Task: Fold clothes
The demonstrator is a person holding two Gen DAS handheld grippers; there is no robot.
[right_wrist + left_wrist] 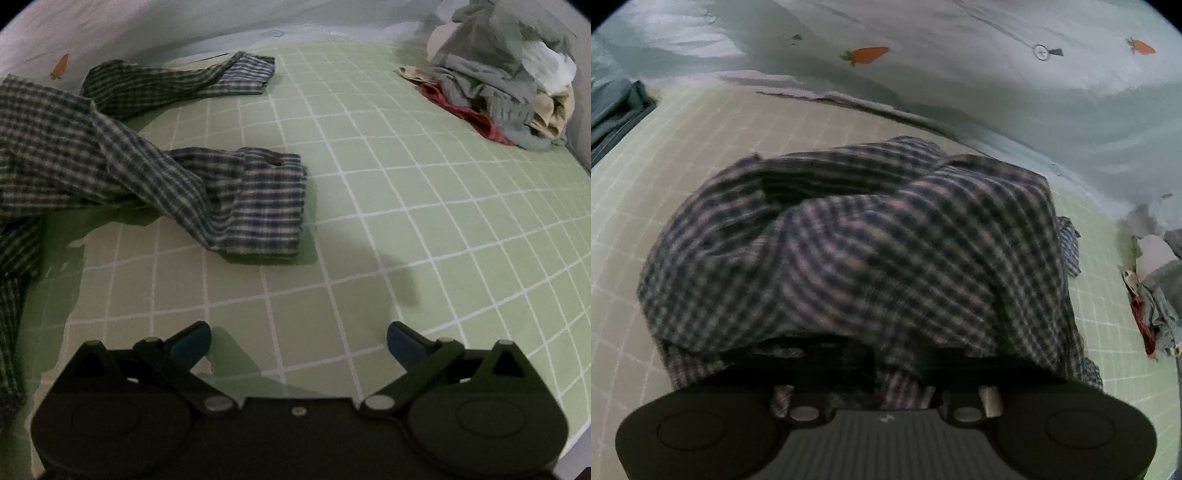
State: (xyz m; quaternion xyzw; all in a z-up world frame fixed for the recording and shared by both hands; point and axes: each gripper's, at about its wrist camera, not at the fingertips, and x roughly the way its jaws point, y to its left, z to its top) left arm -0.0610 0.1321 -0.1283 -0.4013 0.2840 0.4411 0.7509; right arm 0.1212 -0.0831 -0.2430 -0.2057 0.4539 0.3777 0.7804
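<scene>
A blue-and-white plaid shirt (pixel 871 243) lies bunched on the green grid mat (pixel 701 133) and fills the left wrist view. Its cloth drapes over my left gripper (pixel 899 373) and hides both fingers; a fold gathers into the middle of the jaws, which are shut on it. In the right wrist view the same shirt (pixel 55 147) spreads from the left, one cuffed sleeve (pixel 266 199) lying toward the middle and the other sleeve (pixel 243 74) farther back. My right gripper (pixel 297 343) hovers over bare mat (pixel 406 221), open, with nothing between its blue pads (pixel 192 343).
A pile of mixed clothes (pixel 509 85), grey, white and red, sits at the mat's far right corner, also seen as a heap (pixel 1156 295). A pale sheet with carrot prints (pixel 960 74) borders the mat behind. A dark folded cloth (pixel 617 110) lies at the left edge.
</scene>
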